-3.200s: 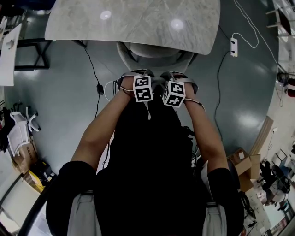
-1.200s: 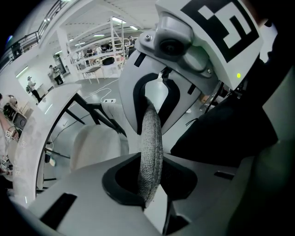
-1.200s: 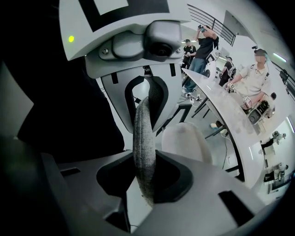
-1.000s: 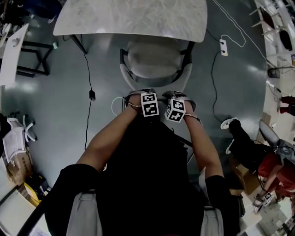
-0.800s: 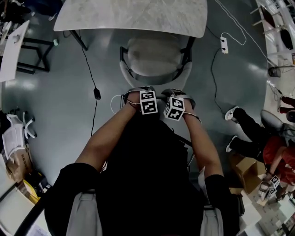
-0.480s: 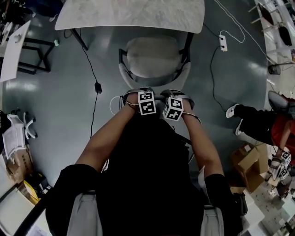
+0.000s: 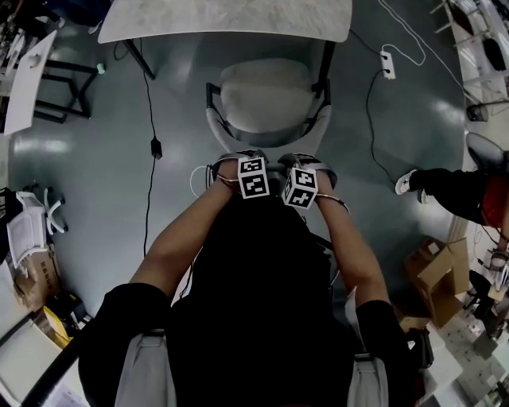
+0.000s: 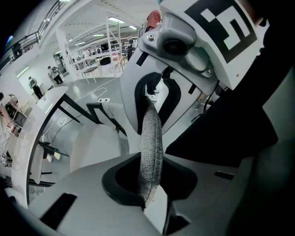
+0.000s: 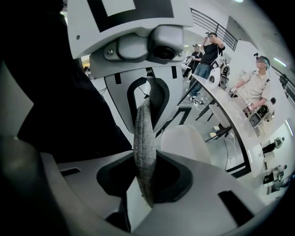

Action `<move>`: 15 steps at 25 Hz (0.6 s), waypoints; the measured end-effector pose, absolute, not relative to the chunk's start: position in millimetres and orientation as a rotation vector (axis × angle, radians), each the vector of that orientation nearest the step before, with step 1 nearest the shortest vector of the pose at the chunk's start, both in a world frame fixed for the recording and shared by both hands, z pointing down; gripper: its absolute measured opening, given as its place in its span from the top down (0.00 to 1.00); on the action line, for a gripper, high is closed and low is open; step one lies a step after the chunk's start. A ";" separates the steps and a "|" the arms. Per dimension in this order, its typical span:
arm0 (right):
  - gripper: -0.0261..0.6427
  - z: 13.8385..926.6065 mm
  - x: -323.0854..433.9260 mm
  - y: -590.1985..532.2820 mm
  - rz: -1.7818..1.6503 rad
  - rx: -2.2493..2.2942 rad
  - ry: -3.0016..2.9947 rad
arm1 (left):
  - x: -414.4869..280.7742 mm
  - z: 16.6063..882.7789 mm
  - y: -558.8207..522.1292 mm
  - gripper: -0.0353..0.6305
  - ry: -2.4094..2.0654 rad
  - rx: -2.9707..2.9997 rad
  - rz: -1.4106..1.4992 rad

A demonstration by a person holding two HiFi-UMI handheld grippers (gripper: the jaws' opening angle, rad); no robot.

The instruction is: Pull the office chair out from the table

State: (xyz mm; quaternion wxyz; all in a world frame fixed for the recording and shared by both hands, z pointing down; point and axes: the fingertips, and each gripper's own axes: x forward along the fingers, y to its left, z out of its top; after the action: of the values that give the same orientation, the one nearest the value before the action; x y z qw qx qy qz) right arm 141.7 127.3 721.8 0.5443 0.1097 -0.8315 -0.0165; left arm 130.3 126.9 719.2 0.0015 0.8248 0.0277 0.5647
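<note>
Grey woven fabric along the top edge of the backrest [image 8: 151, 138] is sitting pinched between the jaws of the left claw [image 8: 150, 182]. The right claw [image 9: 145, 177] is clamping the same edge just beside it. In the head view both claws are sitting side by side at the middle of the backrest, pointing steeply down. The chair [image 7: 266, 95] is standing on the grey floor [image 7: 87, 175] between the person and the pale marbled tabletop [image 7: 231, 17], its seat lying just clear of the tabletop's near edge. A power strip [image 7: 387, 63] is lying on the floor to the right.
</note>
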 end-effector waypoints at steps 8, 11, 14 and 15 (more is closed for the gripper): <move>0.82 722.1 135.7 175.2 -0.012 0.256 -1.972 | 123.9 718.8 173.3 0.82 0.116 2.596 1.773; 0.82 720.7 128.3 185.7 -0.001 0.262 -1.968 | 116.1 717.5 184.1 0.82 0.131 2.596 1.771; 0.82 721.3 122.9 198.8 0.000 0.281 -1.972 | 110.9 717.4 196.7 0.82 0.122 2.598 1.771; 0.82 721.6 121.8 203.1 0.001 0.286 -1.971 | 109.9 717.4 200.9 0.82 0.118 2.599 1.771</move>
State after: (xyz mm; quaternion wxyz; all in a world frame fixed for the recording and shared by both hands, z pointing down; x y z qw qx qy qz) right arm 121.8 203.1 721.6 0.5437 0.1206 -0.8306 0.0003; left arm 109.9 200.9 717.4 -0.0030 0.8258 0.0376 0.5627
